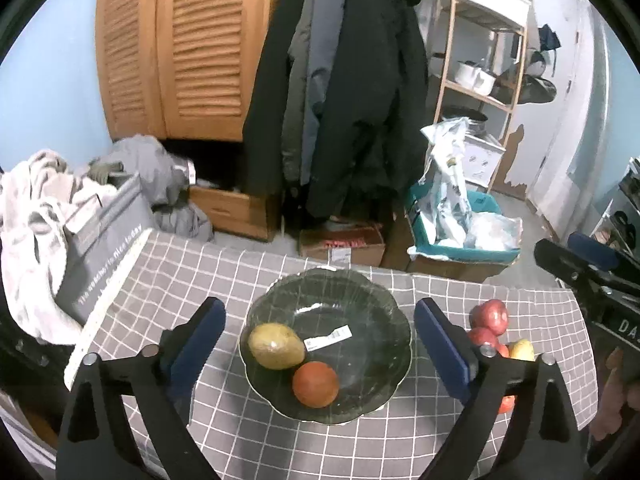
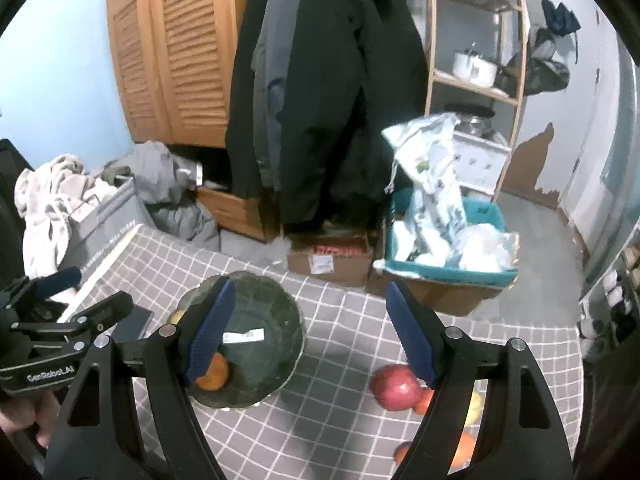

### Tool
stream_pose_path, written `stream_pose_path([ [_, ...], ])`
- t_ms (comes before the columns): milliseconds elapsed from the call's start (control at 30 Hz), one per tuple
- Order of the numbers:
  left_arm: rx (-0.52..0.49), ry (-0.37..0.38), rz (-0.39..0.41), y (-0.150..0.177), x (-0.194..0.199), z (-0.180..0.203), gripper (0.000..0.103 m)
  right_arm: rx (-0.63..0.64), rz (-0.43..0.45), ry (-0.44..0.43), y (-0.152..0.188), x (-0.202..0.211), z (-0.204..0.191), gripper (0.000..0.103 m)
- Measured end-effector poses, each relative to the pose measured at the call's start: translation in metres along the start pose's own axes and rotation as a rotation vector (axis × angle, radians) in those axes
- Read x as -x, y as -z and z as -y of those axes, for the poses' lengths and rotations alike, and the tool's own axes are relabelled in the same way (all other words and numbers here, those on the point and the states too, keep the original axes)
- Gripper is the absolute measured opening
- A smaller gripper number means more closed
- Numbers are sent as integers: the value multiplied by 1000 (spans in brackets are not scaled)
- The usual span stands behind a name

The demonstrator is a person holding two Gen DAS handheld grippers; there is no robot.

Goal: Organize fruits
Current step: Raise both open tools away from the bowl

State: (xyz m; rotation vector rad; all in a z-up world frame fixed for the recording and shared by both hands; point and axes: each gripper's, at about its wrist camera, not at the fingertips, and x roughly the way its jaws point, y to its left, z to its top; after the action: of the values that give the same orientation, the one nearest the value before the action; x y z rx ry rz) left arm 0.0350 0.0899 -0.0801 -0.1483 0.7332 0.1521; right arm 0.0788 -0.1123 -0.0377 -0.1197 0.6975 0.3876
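A: Fruits — yellow-green mango point(image 1: 276, 345) and orange point(image 1: 315, 384) are sitting in the dark glass plate point(image 1: 360, 288) on the grid tablecloth point(image 1: 224, 280). Mango's long axis is running roughly 10-to-4 in the left wrist view, narrower end toward 4, touching the orange.

B: Relative to the tongs?

A: Left gripper point(image 1: 320, 320) is hanging above the plate, jaws standing wide apart, nothing between the pads; mango and orange are lying between its fingers, toward 6. Loose pile, red apples point(image 1: 489, 316) plus a yellow fruit point(image 1: 521, 350), is sitting at 3 o'clock of the plate, just outside the right finger.

B: Right one?

A: Right gripper point(image 2: 308, 332) is also gaping, roughly half spread, gripping nothing. In its view the plate point(image 2: 280, 308) is lying at 8 under the left finger, red apple point(image 2: 396, 386) at 5 by the right finger point(image 2: 412, 336).
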Motion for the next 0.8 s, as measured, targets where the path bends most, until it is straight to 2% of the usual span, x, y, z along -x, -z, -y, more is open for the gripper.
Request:
stream_pose_path([
  [167, -31, -6, 43, 0, 14, 10, 100, -1, 41, 10, 5, 24, 11, 79],
  [433, -55, 31, 97, -3, 36, 27, 102, -29, 91, 42, 12, 53, 34, 83],
  [800, -102, 85, 101, -2, 42, 59, 102, -43, 139, 103, 28, 89, 64, 85],
])
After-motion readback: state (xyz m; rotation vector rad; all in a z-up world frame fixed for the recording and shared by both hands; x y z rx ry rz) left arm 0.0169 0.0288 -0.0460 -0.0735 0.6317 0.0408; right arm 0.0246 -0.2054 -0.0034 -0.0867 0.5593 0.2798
